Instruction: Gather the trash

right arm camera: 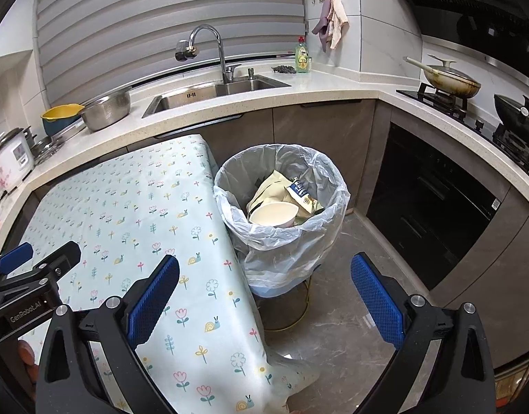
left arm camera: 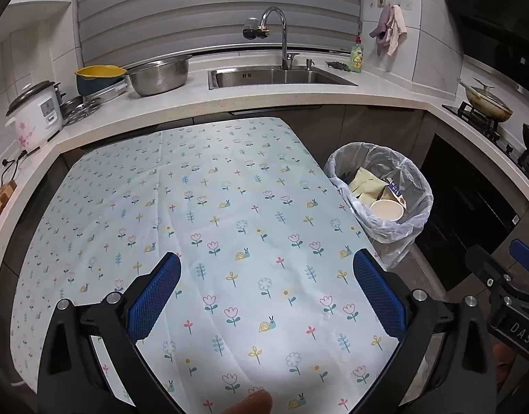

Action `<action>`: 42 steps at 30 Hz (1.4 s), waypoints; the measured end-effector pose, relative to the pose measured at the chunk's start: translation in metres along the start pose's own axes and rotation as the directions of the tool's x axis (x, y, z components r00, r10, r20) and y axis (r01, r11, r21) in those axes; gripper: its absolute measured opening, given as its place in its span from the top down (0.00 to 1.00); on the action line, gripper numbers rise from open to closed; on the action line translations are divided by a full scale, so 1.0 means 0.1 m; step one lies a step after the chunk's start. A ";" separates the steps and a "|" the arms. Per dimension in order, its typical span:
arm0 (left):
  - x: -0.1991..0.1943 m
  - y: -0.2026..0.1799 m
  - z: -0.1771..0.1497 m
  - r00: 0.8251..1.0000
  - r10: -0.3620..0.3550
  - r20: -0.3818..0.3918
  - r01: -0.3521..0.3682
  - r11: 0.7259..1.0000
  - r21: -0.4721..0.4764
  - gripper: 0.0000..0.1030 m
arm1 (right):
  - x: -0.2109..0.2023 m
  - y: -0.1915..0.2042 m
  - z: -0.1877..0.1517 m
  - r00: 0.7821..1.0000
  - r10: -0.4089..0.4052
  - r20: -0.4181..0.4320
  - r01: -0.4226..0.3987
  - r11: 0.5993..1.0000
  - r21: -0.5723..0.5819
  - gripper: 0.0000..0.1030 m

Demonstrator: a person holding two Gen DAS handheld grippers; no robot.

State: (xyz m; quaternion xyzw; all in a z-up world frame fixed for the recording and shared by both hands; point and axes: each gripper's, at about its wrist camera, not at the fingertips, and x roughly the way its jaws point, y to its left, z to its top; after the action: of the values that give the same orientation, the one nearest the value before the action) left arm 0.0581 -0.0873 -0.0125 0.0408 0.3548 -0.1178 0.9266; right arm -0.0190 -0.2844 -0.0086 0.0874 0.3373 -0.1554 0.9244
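Observation:
A trash bin [right arm camera: 281,207] lined with a clear plastic bag stands on the floor beside the table's right edge; it also shows in the left wrist view [left arm camera: 381,200]. Inside lie a cream paper bowl [right arm camera: 273,214], a yellowish wrapper [right arm camera: 271,186] and a blue-labelled packet [right arm camera: 300,189]. My left gripper [left arm camera: 266,296] is open and empty above the table with the floral cloth [left arm camera: 212,224]. My right gripper [right arm camera: 264,296] is open and empty, over the table's right edge and the floor in front of the bin. No loose trash shows on the cloth.
Behind the table runs a counter with a sink [left arm camera: 281,77], faucet, steel colander [left arm camera: 159,74], yellow bowl, rice cooker [left arm camera: 35,114] and dish soap bottle [left arm camera: 356,56]. A stove with pans [right arm camera: 450,79] and a dark oven front [right arm camera: 433,214] are at the right.

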 end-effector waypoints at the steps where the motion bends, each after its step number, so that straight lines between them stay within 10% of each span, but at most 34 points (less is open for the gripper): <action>1: 0.00 -0.01 0.00 1.000 -0.002 -0.001 0.002 1.000 -0.001 0.07 | 0.00 -0.01 -0.01 1.000 0.003 0.000 -0.003 1.000 0.001 0.07; 42: 0.03 -0.27 -0.04 1.000 0.006 -0.010 -0.005 1.000 0.024 0.07 | 0.07 -0.07 -0.08 1.000 0.010 0.010 -0.010 1.000 0.000 0.07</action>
State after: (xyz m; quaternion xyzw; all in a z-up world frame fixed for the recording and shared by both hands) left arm 0.0507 -0.1137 -0.0175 0.0533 0.3580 -0.1192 0.9246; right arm -0.0209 -0.2909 -0.0193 0.0882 0.3322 -0.1514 0.9268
